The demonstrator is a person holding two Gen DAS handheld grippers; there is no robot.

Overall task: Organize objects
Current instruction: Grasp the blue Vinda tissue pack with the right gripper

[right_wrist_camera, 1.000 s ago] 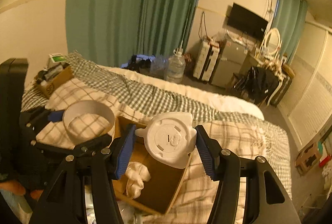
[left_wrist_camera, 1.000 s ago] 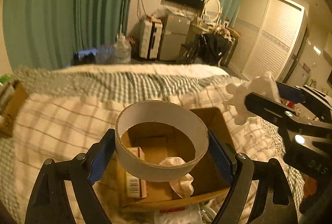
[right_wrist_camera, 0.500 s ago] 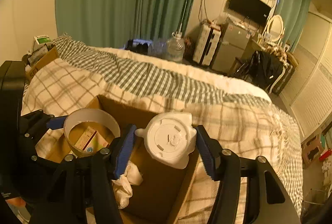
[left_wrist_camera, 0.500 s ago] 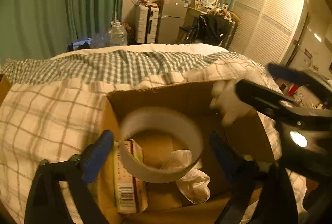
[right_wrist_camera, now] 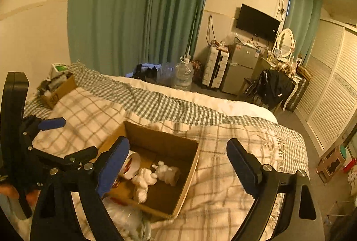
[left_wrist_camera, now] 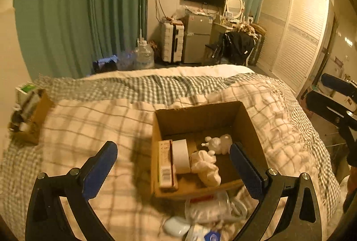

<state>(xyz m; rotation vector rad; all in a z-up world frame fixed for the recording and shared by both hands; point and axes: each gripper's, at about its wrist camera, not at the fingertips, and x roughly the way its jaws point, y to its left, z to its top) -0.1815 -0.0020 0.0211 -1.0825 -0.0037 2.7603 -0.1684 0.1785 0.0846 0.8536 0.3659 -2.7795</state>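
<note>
An open cardboard box (left_wrist_camera: 247,120) (right_wrist_camera: 187,176) sits on the checked bed. Inside it lie a white tape roll (left_wrist_camera: 180,156) (right_wrist_camera: 131,165), a white figurine (left_wrist_camera: 219,141) (right_wrist_camera: 166,171), a crumpled white cloth (left_wrist_camera: 206,168) (right_wrist_camera: 142,181) and a small carton (left_wrist_camera: 165,164). My left gripper (left_wrist_camera: 174,165) is open and empty above the box's near left side. My right gripper (right_wrist_camera: 178,165) is open and empty above the box. The left gripper also shows at the left edge of the right wrist view (right_wrist_camera: 67,140).
A clear plastic bag and small white items (left_wrist_camera: 207,212) lie on the bed in front of the box. A second cardboard box with clutter (left_wrist_camera: 31,116) (right_wrist_camera: 58,89) stands at the bed's far left. The bed's right edge drops to the floor (right_wrist_camera: 312,174).
Both grippers opened and pulled back up. The tape roll left my left gripper and the figurine left my right gripper; both now lie in the box.
</note>
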